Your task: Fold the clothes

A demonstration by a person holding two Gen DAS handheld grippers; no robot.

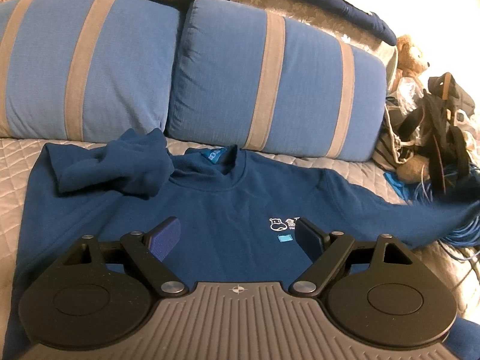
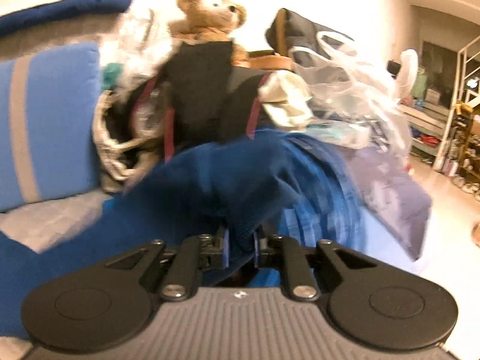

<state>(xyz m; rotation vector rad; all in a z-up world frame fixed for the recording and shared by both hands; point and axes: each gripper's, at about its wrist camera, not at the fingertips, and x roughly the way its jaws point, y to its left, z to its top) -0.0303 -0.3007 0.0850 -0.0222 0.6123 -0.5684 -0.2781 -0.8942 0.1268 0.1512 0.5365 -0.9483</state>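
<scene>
On quilted sofa, one blue sweatshirt [image 1: 216, 198], two striped cushions [image 1: 90, 69], one teddy bear [image 2: 210, 12]

We are seeing a quilted bed [image 1: 18, 162] bearing laundry.
A blue sweatshirt [image 1: 216, 210] is lying flat just before two striped pillows [image 1: 270, 81].

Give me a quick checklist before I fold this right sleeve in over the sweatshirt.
1. Right gripper clamped on the sleeve: ok, blue fabric is pinched between the pads.
2. Left gripper free: ok, jaws wide, nothing between them.
3. Sweatshirt body flat on the quilted cover: ok.
4. Other sleeve already folded in: ok, but bunched near the collar.
5. Sleeve clear of the blue cable coil: cannot tell, they overlap.
6. Sleeve cuff free: cannot tell, blurred.
</scene>
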